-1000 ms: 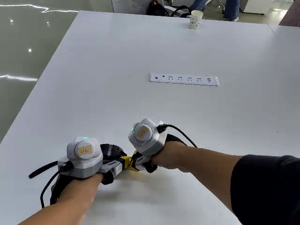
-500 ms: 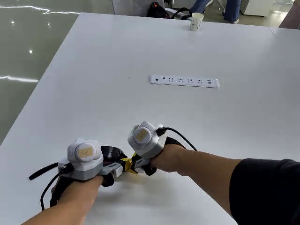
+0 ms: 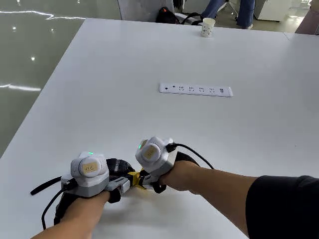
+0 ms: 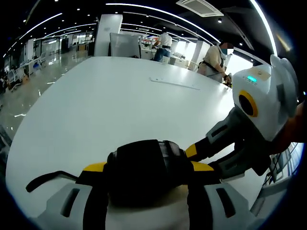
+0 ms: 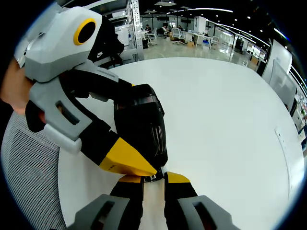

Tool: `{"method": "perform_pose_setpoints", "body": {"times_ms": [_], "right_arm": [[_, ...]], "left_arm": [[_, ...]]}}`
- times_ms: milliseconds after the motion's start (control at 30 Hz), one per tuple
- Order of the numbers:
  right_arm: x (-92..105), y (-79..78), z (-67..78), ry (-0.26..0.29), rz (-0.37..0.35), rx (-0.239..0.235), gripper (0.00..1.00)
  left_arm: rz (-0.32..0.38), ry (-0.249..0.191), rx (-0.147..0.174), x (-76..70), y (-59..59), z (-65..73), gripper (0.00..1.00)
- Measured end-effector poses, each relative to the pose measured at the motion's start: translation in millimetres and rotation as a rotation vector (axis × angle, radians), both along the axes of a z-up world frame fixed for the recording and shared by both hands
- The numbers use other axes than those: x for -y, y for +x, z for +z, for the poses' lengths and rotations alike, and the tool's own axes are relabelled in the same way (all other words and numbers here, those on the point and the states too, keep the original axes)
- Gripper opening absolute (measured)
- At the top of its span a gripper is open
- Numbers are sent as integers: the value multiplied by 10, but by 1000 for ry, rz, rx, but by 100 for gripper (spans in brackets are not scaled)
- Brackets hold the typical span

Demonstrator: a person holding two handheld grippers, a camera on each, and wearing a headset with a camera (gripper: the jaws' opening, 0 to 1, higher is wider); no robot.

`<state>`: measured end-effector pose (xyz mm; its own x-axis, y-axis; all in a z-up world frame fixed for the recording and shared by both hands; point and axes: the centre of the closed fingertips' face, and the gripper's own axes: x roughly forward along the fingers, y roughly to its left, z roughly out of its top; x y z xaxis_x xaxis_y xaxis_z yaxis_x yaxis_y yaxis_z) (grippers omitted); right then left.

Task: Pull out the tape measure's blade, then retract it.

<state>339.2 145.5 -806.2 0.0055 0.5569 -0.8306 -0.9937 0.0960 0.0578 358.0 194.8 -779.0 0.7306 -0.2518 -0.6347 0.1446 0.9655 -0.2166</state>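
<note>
The black tape measure [image 4: 146, 165] is clamped between the yellow-tipped jaws of my left gripper [image 4: 148, 168], which is shut on its case. In the head view the case [image 3: 119, 165] sits low on the white table [image 3: 124, 74], just right of the left gripper [image 3: 127, 179]. My right gripper [image 5: 154, 178] points at the case [image 5: 141, 122] from the side, and its jaws are pinched on the small metal hook of the blade [image 5: 156, 177] at the case's mouth. The right gripper [image 3: 141, 178] touches the left one. No length of blade is visible.
A white power strip [image 3: 195, 90] lies mid-table, and a paper cup [image 3: 208, 27] stands near the far edge. A black strap [image 3: 45, 185] trails left of the left gripper. The table's left edge drops to a glossy floor. People stand beyond the far end.
Both grippers stay together at the tape measure. Only the head view has shifted slightly.
</note>
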Motion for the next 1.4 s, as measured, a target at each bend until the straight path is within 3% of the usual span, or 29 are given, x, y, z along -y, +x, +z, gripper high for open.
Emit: {"method": "perform_pose_setpoints", "body": {"times_ms": [533,667,767,933,1033,1133,1333,1400], "right_arm": [[160,-87,89,25,-47,-3,13],[190,-83,168,45,-53,9,14],[242,-90,225,60,-60,15,15],[395,-114,247,70,-80,19,17],[517,-115,246,73,-106,16,18],[610,-99,270,89,-145,4,20],[816,-44,321,119,-221,-4,25],[896,-31,339,128,-246,-13,28]], "left_arm": [[-29,5,4,-16,-46,94,62],[-73,-17,-6,34,-74,107,69],[-120,12,-4,37,-95,106,71],[-151,0,-13,47,-127,116,79],[-181,1,-19,40,-151,112,82],[-202,-56,-37,120,-211,111,90],[-285,-39,-43,203,-315,85,99],[-316,-57,-79,234,-392,60,99]]}}
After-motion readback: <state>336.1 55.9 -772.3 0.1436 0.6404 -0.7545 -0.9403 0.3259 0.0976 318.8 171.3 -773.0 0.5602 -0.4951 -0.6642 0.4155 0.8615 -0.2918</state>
